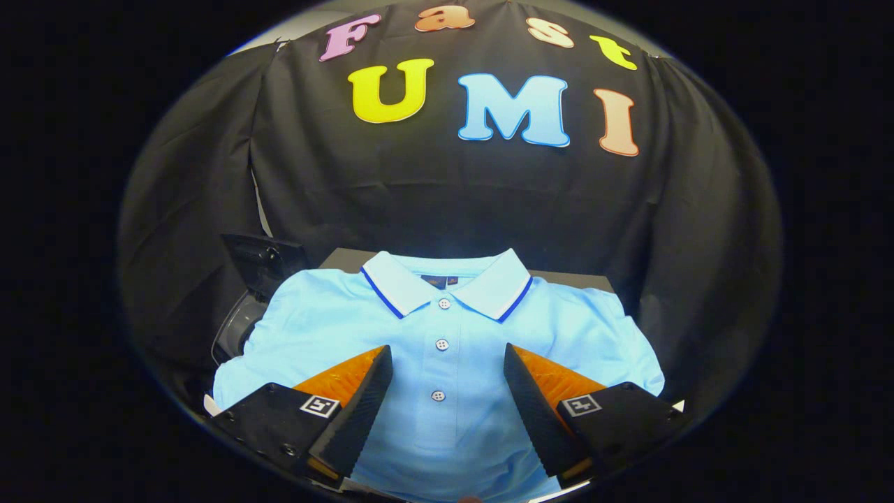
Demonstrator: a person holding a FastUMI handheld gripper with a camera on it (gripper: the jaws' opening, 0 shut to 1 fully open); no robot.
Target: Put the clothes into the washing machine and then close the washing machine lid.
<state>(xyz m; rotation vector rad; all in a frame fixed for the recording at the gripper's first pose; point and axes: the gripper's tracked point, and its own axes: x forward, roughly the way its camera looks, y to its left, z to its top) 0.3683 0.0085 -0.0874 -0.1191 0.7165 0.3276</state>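
Observation:
A light blue polo shirt (447, 328) lies folded flat, collar toward the booth wall, its white collar edged in dark blue and its button placket running down the middle. My gripper (447, 356) hovers over the shirt's chest, open, with the placket between the two black and orange fingers (360, 398). Nothing is held. To the left of the shirt, beyond its sleeve, sits the washing machine (241, 321), dark grey, with its lid (262, 258) raised; most of it is hidden by the shirt.
The shirt rests on a dark surface (349, 260) whose back edge shows behind the collar. Black cloth closes the booth behind and to both sides.

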